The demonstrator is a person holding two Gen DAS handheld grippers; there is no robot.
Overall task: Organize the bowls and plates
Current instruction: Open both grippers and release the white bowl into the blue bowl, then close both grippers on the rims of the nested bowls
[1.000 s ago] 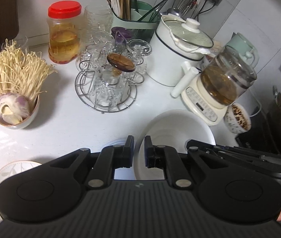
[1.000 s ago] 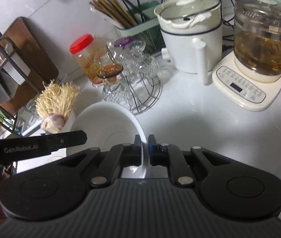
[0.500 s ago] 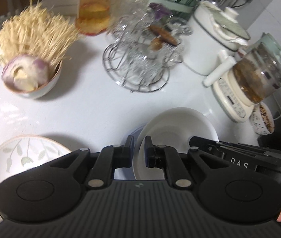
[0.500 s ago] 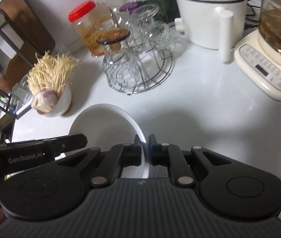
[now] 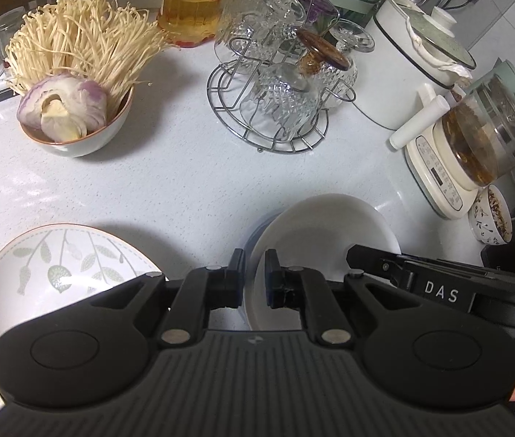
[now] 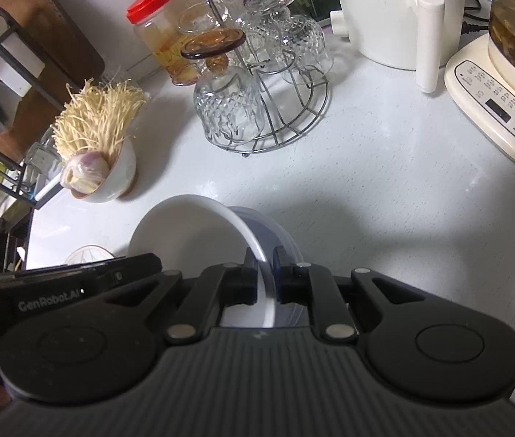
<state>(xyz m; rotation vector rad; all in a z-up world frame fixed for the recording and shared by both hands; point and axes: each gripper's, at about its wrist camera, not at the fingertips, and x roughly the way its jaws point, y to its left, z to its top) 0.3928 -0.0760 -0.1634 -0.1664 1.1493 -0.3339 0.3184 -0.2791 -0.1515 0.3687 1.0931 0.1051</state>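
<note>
A plain white bowl point(image 5: 330, 233) sits nested in a bluish dish point(image 5: 261, 223) on the white counter. My left gripper point(image 5: 254, 269) straddles the bowl's near rim; its jaws are just starting to open, with the rim still pinched between the pads. My right gripper point(image 6: 265, 269) is shut on the opposite rim of the white bowl point(image 6: 184, 229), over the bluish dish point(image 6: 279, 233). Each gripper shows in the other's view: the right gripper point(image 5: 421, 286) and the left gripper point(image 6: 75, 284). A leaf-patterned plate point(image 5: 68, 266) lies left of the bowl.
A bowl of enoki mushrooms and garlic point(image 5: 75, 123) stands at the back left. A wire rack of upturned glasses point(image 5: 275, 109) is behind the bowl. A white pot point(image 5: 414, 83), a glass kettle on its base point(image 5: 475, 145) and a small patterned bowl point(image 5: 490, 218) line the right.
Both grippers came down toward the counter with the white bowl, which now rests in the bluish dish. The leaf-patterned plate has come further into the left wrist view.
</note>
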